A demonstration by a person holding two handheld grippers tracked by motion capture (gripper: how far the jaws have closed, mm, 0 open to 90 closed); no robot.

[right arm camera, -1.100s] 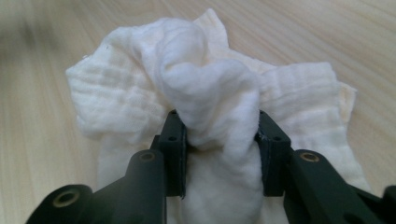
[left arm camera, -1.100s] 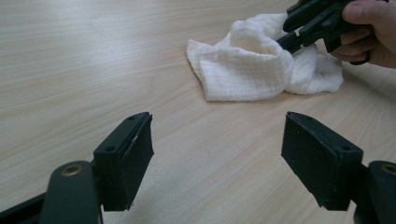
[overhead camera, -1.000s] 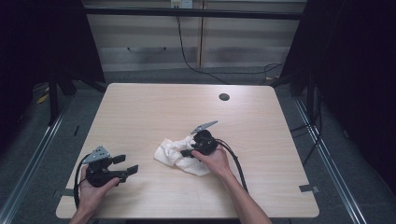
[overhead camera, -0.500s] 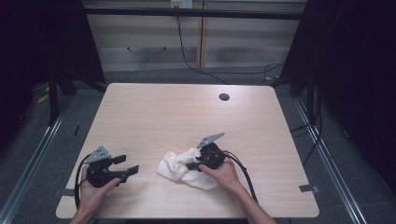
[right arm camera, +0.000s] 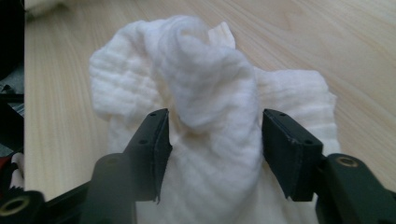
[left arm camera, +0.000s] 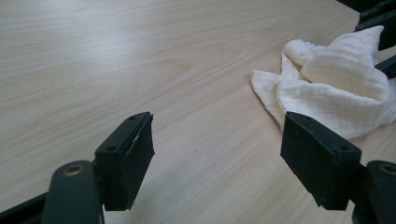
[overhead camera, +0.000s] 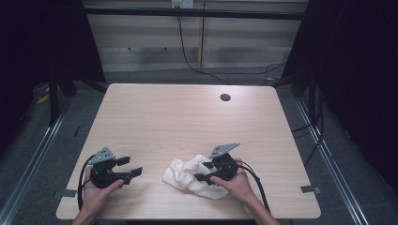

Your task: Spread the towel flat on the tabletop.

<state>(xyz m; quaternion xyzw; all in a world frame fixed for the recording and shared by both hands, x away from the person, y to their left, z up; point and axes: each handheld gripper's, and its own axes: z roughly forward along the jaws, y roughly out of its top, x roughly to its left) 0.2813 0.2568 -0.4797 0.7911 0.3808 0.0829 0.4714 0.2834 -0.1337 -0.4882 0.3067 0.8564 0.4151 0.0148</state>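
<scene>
A crumpled white cloth lies on the wooden table near its front edge, right of centre. My right gripper sits over the cloth's right part, pointing left. In the right gripper view a raised fold of the cloth stands between the pads of that gripper. Its jaws have just been opening and stand apart, loose around the fold. My left gripper rests at the front left, open, with only bare table between its pads. The cloth lies beyond it to the right.
A dark round hole sits in the table near the far edge. Black cables trail from both grippers toward the front edge. Metal rails and dark floor run along both sides of the table.
My right gripper has moved toward the front edge and dragged the cloth with it. Its jaws now stand wider. The left gripper has stayed put.
</scene>
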